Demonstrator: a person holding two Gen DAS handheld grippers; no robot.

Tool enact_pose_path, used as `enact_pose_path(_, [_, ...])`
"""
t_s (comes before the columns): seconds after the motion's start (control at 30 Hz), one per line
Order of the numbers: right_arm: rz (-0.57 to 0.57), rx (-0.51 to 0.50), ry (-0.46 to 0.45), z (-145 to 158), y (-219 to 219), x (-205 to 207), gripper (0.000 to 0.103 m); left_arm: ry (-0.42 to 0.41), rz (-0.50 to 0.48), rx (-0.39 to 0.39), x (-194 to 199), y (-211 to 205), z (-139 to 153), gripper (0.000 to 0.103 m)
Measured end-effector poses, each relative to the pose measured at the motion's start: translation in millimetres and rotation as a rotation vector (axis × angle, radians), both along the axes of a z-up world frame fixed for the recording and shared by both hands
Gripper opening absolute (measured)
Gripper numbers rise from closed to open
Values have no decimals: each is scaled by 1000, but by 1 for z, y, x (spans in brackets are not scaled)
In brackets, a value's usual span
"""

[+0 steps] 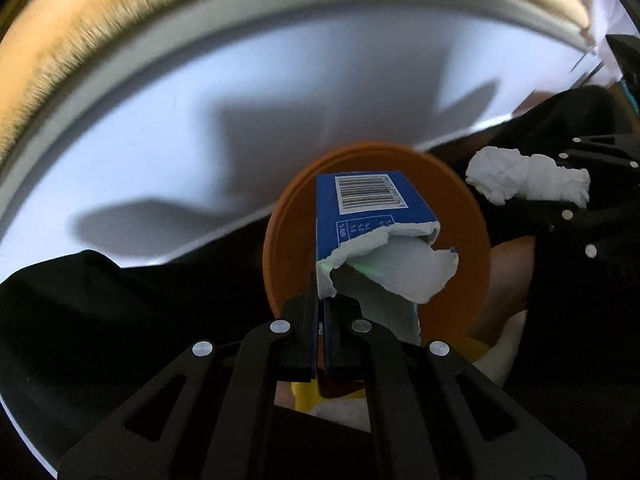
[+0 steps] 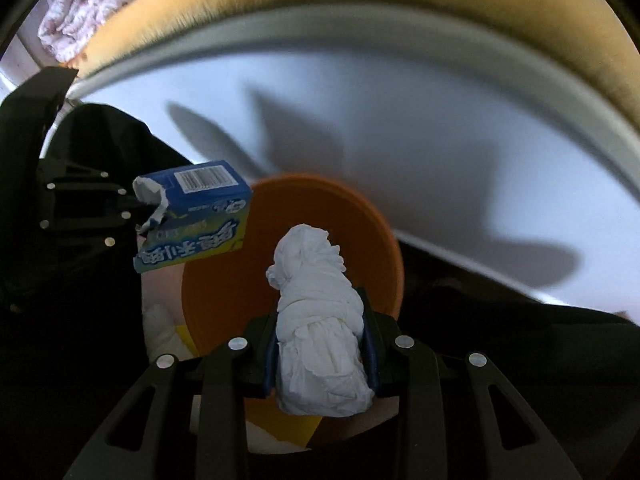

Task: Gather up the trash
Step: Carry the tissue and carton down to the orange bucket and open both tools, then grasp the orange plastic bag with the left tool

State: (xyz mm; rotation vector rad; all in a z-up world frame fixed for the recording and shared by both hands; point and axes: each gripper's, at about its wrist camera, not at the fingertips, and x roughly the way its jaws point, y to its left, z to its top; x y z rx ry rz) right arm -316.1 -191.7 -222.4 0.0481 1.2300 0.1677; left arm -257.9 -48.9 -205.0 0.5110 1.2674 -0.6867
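Note:
My left gripper [image 1: 319, 312] is shut on a torn blue carton [image 1: 360, 216] with a barcode and holds it over an orange round disc [image 1: 464, 236] that lies in a black trash bag [image 1: 120, 312]. The carton also shows in the right wrist view [image 2: 200, 212], with the left gripper [image 2: 132, 208] behind it. My right gripper [image 2: 322, 344] is shut on a crumpled white tissue wad [image 2: 316, 320], held above the same orange disc [image 2: 248, 280]. The wad [image 1: 524, 180] shows at the right of the left wrist view.
The black bag [image 2: 500, 340] holds more trash, white and yellow pieces [image 2: 168, 332]. Behind it is a white surface [image 1: 200, 100] with a grey rim and a tan furry edge [image 1: 100, 20]. A pink patterned cloth [image 2: 92, 4] lies at the far left.

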Motion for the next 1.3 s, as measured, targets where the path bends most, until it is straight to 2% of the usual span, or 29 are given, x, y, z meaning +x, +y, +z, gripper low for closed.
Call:
enact_pose_path(0.33, [61, 17, 202, -47, 18, 33, 32, 114, 17, 152, 12, -18, -47, 1])
enact_pose_path(0.5, [61, 11, 259, -66, 18, 46, 34, 172, 21, 226, 22, -18, -77, 1])
enact_pose_path(0.53, [59, 10, 267, -71, 10, 41, 38, 179, 23, 245, 23, -17, -83, 1])
enact_pose_path(0.57, [53, 4, 278, -75, 9, 42, 52, 186, 26, 273, 25, -17, -89, 2])
enact_pose_path(0.6, [42, -12, 286, -78, 7, 42, 59, 192, 29, 292, 26, -17, -93, 9])
enact_pose_path(0.63, [36, -17, 287, -79, 7, 42, 63, 197, 28, 305, 26, -16, -96, 24])
enact_pose_path(0.7, [24, 0, 298, -81, 4, 40, 63, 190, 21, 304, 27, -16, -96, 45])
enact_pose_path(0.73, [15, 7, 297, -80, 2, 39, 63, 179, 13, 295, 26, -17, -93, 47])
enact_pose_path(0.83, [-1, 19, 281, -74, -1, 37, 62, 162, 3, 291, 23, -16, -91, 50])
enact_pose_path(1.1, [-14, 32, 225, -53, 1, 25, 63, 170, 46, 246, 25, 4, -81, 50])
enact_pose_path(1.2, [-16, 34, 186, -32, -7, 18, 62, 170, 58, 203, 24, 16, -68, 50])
enact_pose_path(1.3, [-5, 32, 138, -4, -20, 6, 62, 142, 72, 141, 23, 11, -37, 50])
